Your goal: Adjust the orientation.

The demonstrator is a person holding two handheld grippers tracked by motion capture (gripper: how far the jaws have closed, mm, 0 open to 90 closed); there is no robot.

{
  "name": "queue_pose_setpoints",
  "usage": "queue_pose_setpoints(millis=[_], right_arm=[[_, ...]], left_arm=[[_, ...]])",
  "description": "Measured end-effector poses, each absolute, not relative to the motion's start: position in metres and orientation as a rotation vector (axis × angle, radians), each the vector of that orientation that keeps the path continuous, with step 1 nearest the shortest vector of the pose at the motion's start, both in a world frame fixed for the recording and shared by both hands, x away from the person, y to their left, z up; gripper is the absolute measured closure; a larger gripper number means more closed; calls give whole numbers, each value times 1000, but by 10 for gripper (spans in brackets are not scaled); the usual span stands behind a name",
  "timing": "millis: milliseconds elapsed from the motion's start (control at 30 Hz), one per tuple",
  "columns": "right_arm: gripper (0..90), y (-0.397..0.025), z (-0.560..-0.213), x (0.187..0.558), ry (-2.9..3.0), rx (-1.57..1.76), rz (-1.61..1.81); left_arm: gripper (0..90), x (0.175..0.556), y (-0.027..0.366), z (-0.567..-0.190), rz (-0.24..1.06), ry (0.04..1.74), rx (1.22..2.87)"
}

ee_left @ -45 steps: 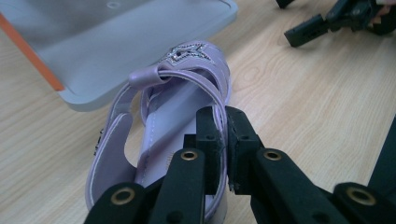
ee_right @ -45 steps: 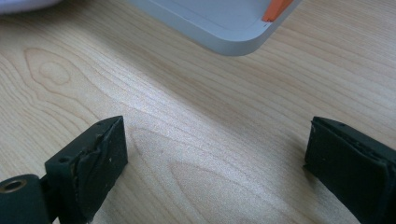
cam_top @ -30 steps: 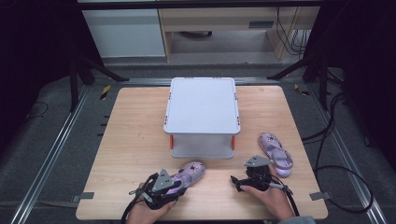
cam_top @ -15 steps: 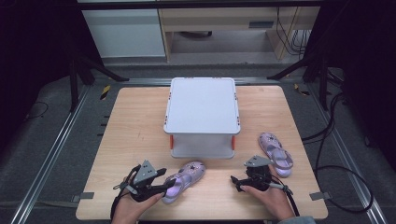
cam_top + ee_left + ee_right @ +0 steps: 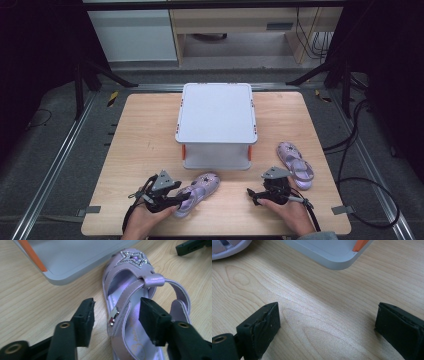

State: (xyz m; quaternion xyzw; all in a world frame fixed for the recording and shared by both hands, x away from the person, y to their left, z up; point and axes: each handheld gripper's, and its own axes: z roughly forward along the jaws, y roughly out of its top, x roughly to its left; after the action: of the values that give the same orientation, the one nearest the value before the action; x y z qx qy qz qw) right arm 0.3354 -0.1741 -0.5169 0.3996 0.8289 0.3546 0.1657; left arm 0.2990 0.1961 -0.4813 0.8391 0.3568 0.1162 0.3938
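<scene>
While its fingers [image 5: 85, 315] stand spread on either side of a lilac sandal [image 5: 132, 312], the left gripper [image 5: 167, 197] sits at the shoe's heel near the counter [image 5: 145, 150] front edge, having shifted leftward. The right gripper [image 5: 260, 192], released over bare wood, rests beside the second sandal [image 5: 296, 159]. A grey box [image 5: 216, 125] stands just behind.

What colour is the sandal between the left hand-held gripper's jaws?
Lilac sandal with a glittery silver star on the toe; clearest in the left gripper view.

grey box [image 5: 216, 122] blocks table centre, sandals [image 5: 197, 192] [image 5: 295, 159] flank front, sides open
</scene>
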Motion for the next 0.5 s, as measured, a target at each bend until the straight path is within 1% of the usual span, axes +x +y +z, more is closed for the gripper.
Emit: queue_pose_setpoints(millis=[167,233,300,333,367,400,500], right_arm=[[59,-174,-517,335,2361,1138,1010],[68,-174,-517,335,2359,1139,1011],[108,-174,-516,336,2353,1139,1016],[108,-174,-516,336,2353,1139,1016],[147,-174,-515,336,2355,1136,1015],[171,-174,-512,336,2344,1123,1018],[216,-174,-506,334,2316,1117,1050]], left_arm=[[563,300,190,-484,290,898,2155],[626,300,189,-484,299,911,2160],[730,300,190,-483,312,920,2159],[743,300,190,-483,312,920,2159],[743,300,190,-482,310,932,2159],[769,299,189,-481,307,935,2150],[776,297,186,-478,332,927,2145]])
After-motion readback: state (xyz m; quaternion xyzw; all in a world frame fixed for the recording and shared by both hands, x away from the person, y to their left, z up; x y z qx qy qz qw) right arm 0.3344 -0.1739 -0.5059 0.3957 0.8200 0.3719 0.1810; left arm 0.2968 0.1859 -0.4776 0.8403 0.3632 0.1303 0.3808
